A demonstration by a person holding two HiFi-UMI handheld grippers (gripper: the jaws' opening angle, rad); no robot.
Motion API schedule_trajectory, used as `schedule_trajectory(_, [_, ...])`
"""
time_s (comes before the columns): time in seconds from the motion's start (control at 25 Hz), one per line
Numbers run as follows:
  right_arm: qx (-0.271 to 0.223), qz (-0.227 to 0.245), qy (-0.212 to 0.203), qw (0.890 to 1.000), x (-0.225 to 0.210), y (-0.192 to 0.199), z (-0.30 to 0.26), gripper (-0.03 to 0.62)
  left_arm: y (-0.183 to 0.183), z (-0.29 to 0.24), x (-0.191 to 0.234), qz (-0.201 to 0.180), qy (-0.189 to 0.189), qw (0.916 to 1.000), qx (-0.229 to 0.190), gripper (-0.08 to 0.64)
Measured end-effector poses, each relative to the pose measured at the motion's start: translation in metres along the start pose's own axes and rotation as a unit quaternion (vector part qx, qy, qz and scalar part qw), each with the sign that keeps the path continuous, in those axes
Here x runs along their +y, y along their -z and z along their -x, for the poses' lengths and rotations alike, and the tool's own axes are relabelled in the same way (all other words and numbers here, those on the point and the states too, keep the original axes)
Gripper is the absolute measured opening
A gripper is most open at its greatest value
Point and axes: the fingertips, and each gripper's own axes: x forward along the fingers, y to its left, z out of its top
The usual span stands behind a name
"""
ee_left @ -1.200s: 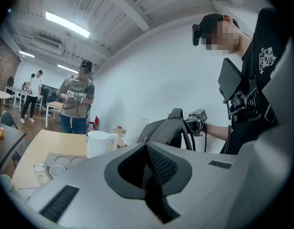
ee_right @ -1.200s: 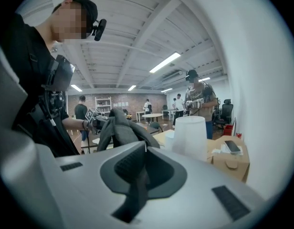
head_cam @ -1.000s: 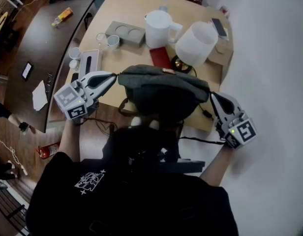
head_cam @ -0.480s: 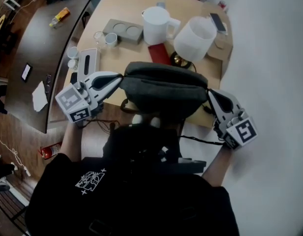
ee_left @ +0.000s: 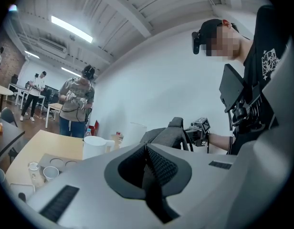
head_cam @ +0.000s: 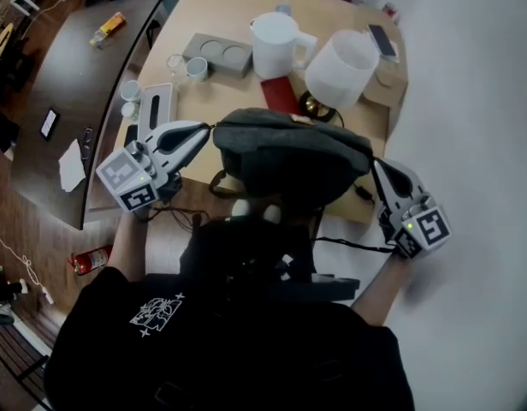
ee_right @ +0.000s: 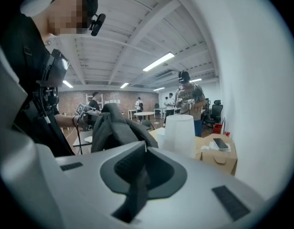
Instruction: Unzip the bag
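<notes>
A dark grey bag (head_cam: 291, 154) hangs in the air over the near edge of the wooden table (head_cam: 219, 11), stretched between my two grippers. In the head view my left gripper (head_cam: 205, 128) is shut on the bag's left end, and my right gripper (head_cam: 374, 163) is shut on its right end. Through the left gripper view, the left gripper (ee_left: 146, 146) has its jaws closed on a dark strip, with the bag (ee_left: 167, 133) beyond. The right gripper (ee_right: 144, 144) likewise pinches a dark strip, and the bag (ee_right: 116, 128) rises behind it. The zipper itself is not visible.
On the table behind the bag stand a white pitcher (head_cam: 275, 48), a white bucket (head_cam: 340, 71), a grey tray with round hollows (head_cam: 216, 56), small cups (head_cam: 195, 68) and a cardboard box (head_cam: 385, 68) with a phone. A dark table (head_cam: 84, 67) lies at the left.
The bag and both grippers have shifted slightly to the right and down. Both grippers have kept their hold on its ends.
</notes>
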Motion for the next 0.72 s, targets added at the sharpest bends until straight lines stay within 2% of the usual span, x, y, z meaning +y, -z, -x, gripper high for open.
schedule_trajectory(0.12, [-0.001, -0.005, -0.005, 1.000, 0.000, 0.008, -0.004, 0.020, 0.006, 0.002, 0.004, -0.003, -0.011, 0.9999, 0.008, 0.006])
schedule_trajectory(0.24, [-0.023, -0.035, -0.024, 0.999, 0.006, 0.012, -0.007, 0.020, 0.013, 0.009, 0.009, 0.014, -0.020, 0.9997, 0.006, 0.006])
schedule_trajectory(0.44, [-0.076, -0.048, -0.063, 0.994, 0.030, -0.017, -0.004, 0.018, 0.031, 0.003, 0.015, 0.015, -0.051, 0.9982, 0.026, 0.005])
schedule_trajectory(0.48, [-0.088, -0.055, -0.070, 0.992, 0.034, -0.022, -0.001, 0.018, 0.034, 0.003, 0.014, 0.000, -0.063, 0.9973, 0.038, 0.005])
schedule_trajectory(0.56, [-0.133, -0.088, -0.088, 0.983, 0.035, -0.032, 0.006, 0.018, 0.035, 0.006, 0.014, -0.059, -0.086, 0.9910, 0.084, 0.005])
schedule_trajectory(0.64, [-0.179, -0.127, -0.103, 0.970, 0.028, -0.035, 0.014, 0.018, 0.038, 0.010, 0.019, -0.121, -0.083, 0.9816, 0.123, 0.005])
schedule_trajectory(0.68, [-0.189, -0.136, -0.102, 0.967, 0.023, -0.033, 0.016, 0.018, 0.041, 0.011, 0.021, -0.130, -0.075, 0.9794, 0.135, 0.005])
schedule_trajectory(0.72, [-0.189, -0.137, -0.096, 0.968, 0.018, -0.030, 0.018, 0.018, 0.044, 0.010, 0.020, -0.123, -0.069, 0.9798, 0.142, 0.005])
